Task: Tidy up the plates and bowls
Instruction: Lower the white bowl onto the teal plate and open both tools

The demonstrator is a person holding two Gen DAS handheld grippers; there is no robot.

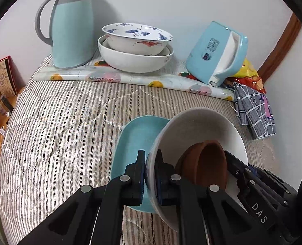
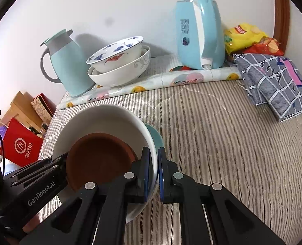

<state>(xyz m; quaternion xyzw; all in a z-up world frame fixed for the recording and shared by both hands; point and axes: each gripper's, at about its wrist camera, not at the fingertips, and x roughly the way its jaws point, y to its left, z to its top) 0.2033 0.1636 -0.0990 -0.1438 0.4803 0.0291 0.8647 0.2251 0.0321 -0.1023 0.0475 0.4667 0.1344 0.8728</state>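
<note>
Two grippers carry one big bowl.
Left hand-held gripper (image 1: 150, 175) and right hand-held gripper (image 2: 154, 175) each pinch the white bowl's (image 1: 202, 126) rim tight, keeping the brown dish (image 2: 97, 159) inside steady over the blue plate (image 1: 134, 138).

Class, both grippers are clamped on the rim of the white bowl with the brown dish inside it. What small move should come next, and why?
Probably lower the white bowl level onto the turquoise plate below it. The left gripper and right gripper pinch opposite sides of its rim, so they should descend together. The bowl is tilted, and the brown dish inside leans against its wall, so it could slide.
</note>
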